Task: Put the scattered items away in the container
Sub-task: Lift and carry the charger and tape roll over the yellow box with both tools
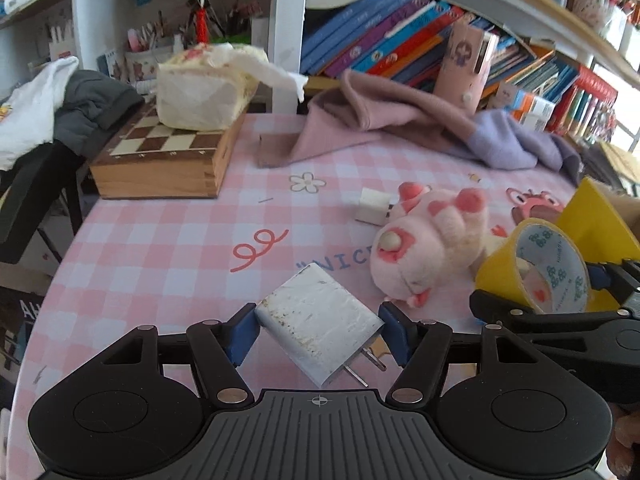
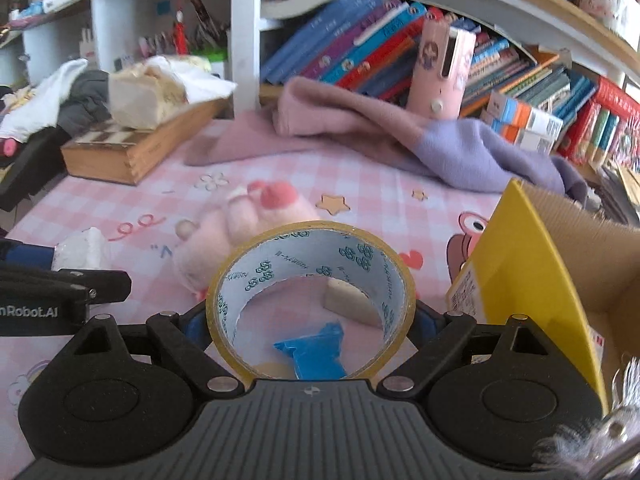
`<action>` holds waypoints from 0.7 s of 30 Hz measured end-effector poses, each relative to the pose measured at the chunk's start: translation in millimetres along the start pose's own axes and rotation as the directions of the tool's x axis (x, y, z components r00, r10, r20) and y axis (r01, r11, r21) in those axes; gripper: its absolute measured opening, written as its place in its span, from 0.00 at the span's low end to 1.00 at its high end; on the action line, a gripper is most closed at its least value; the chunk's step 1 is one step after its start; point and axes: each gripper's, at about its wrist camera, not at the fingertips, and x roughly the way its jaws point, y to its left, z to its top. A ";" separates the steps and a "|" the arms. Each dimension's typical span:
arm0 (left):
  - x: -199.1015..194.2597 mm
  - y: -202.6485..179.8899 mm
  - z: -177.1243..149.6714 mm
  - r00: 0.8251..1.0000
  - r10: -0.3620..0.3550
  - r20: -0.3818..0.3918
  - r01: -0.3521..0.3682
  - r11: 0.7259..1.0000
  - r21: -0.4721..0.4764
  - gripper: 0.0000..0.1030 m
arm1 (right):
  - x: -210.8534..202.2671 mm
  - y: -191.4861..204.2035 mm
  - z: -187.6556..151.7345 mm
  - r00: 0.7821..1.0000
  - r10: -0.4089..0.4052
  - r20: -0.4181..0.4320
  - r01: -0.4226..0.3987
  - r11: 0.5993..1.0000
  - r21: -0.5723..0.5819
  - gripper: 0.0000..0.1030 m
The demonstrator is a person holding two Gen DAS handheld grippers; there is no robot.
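My left gripper [image 1: 318, 330] is shut on a white plug adapter [image 1: 316, 324], its prongs pointing back at the camera, held over the pink checked tablecloth [image 1: 160, 240]. My right gripper [image 2: 310, 320] is shut on a roll of yellow tape [image 2: 310, 296]; the roll also shows in the left wrist view [image 1: 536, 264]. A pink plush toy [image 1: 432, 248] lies between them, with a small white cube charger [image 1: 374, 207] behind it. The yellow cardboard box [image 2: 524, 264] stands open at the right, close beside the tape. A blue scrap [image 2: 316, 354] and a pale wedge-shaped block [image 2: 352, 300] show through the roll.
A wooden chess box [image 1: 168, 152] with a tissue pack [image 1: 200, 92] stands at the back left. Pink and lilac cloth [image 1: 400, 120] lies along the back before shelves of books [image 1: 400, 36]. A pink cylinder [image 1: 466, 60] stands there. The table edge falls off at the left.
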 end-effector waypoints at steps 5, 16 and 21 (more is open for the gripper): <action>-18.5 -4.8 -9.3 1.000 0.003 0.003 -0.003 0.999 0.033 0.63 | -16.1 3.1 -6.0 1.000 0.018 -0.001 -0.018 1.000 -0.016 0.88; -66.8 -11.3 -35.0 1.000 -0.016 0.024 0.015 0.999 0.043 0.63 | -63.2 7.6 -29.1 0.998 0.062 0.006 -0.061 0.997 -0.054 0.88; -96.8 -16.1 -47.0 0.998 -0.022 0.053 0.019 0.997 0.068 0.63 | -89.9 6.6 -41.9 0.997 0.079 0.004 -0.078 0.986 -0.145 0.88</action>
